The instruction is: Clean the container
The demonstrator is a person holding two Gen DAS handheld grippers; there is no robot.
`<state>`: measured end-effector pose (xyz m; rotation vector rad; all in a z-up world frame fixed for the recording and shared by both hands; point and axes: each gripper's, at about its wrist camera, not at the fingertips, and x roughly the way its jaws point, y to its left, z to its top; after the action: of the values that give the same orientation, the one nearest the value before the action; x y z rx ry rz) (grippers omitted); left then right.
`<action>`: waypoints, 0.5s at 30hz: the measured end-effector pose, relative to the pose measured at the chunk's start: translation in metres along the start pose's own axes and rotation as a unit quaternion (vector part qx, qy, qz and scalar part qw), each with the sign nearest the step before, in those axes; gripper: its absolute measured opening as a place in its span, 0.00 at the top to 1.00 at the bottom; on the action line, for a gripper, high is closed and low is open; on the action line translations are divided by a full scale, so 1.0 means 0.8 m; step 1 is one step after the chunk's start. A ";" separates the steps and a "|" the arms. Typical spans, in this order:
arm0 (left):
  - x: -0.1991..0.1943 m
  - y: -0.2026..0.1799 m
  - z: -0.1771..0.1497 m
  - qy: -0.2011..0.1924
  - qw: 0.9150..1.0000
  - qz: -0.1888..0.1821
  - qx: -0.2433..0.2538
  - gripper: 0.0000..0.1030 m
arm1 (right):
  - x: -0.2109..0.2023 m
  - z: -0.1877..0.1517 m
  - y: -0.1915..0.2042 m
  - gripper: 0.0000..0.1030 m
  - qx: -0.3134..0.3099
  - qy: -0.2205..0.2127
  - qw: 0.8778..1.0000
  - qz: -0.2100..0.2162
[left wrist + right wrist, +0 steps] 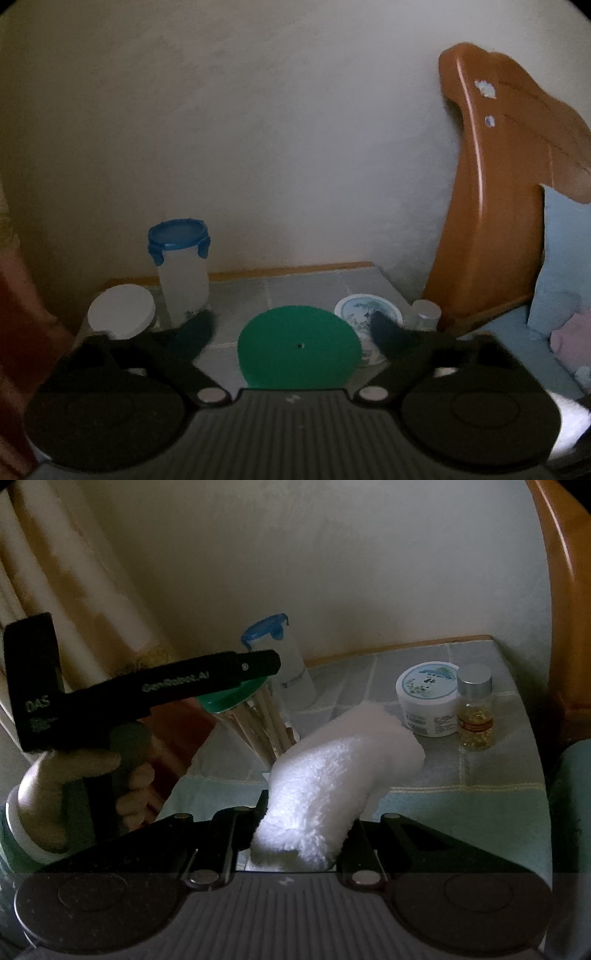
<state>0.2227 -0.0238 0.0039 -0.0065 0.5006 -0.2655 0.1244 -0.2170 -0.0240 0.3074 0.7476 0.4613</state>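
Jaws of the left gripper (291, 332) sit on both sides of the green lid (299, 347) of a standing jar (258, 720), though a firm pinch is unclear. Right gripper (299, 834) pinches a white cloth (332, 775), near that jar.

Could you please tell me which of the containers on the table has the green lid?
The clear container holding wooden sticks, under the left hand-held gripper. The tall jar has a blue lid; the tub and small bottle do not.
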 end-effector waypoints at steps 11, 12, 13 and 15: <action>0.003 0.005 -0.003 0.007 0.998 -0.049 0.033 0.36 | -0.002 0.000 -0.011 0.82 0.007 -0.007 1.000 0.002; 0.003 0.007 -0.002 0.008 0.997 -0.061 0.040 0.36 | -0.002 0.001 -0.012 0.82 0.006 -0.007 1.000 0.003; 0.004 0.011 -0.002 0.008 0.996 -0.074 0.046 0.36 | -0.002 0.001 -0.011 0.82 0.006 -0.007 1.000 0.002; 0.008 0.018 -0.001 0.008 0.992 -0.105 0.068 0.36 | -0.002 0.002 -0.012 0.82 0.005 -0.008 1.000 0.001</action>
<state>0.2310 -0.0113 -0.0009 0.0771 0.4981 -0.5056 0.1274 -0.2258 -0.0263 0.3209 0.7350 0.4571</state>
